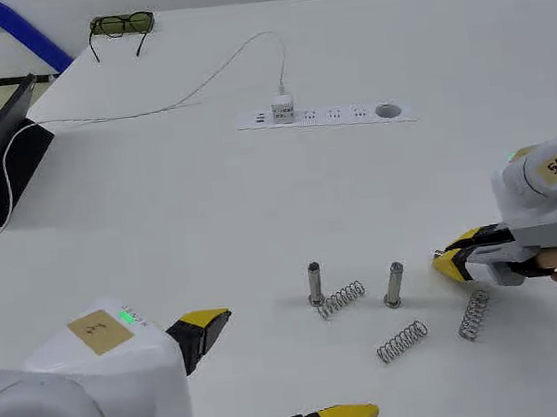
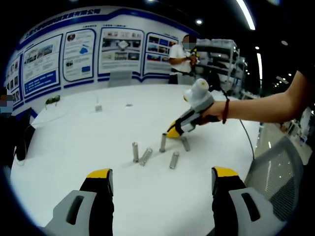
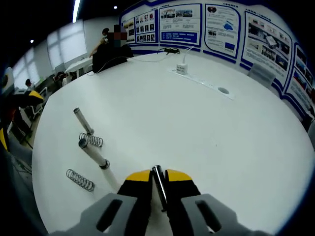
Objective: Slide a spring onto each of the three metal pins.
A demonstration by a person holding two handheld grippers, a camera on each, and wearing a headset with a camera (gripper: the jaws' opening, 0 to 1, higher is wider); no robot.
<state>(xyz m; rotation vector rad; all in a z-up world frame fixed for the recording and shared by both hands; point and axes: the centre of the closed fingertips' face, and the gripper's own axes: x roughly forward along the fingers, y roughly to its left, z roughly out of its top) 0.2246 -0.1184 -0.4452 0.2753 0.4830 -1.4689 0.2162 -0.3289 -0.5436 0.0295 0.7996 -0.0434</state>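
No spring is seated on a pin yet, so the task is judged to be at its very start. Two of the metal pins are stood upright on the counter: the left pin and the right pin, set a little apart. The third pin is clamped between the jaws of the right claw, which is clenched on it and held low over the counter, just right of the right pin.

All three springs are laid on their sides on the counter. The left spring is seen between the two standing pins, with one end at the foot of the left pin; whether it touches cannot be told. The middle spring lies nearer, in front of the right pin. The right spring lies just on the near side of the right claw, apart from it.

The left claw is released, its jaws spread wide with nothing between them, and it is held near the person, to the left of the pins.

All three threadings are therefore left to be done. The gripped pin would probably be the first to be served, with a spring fetched by the free claw.
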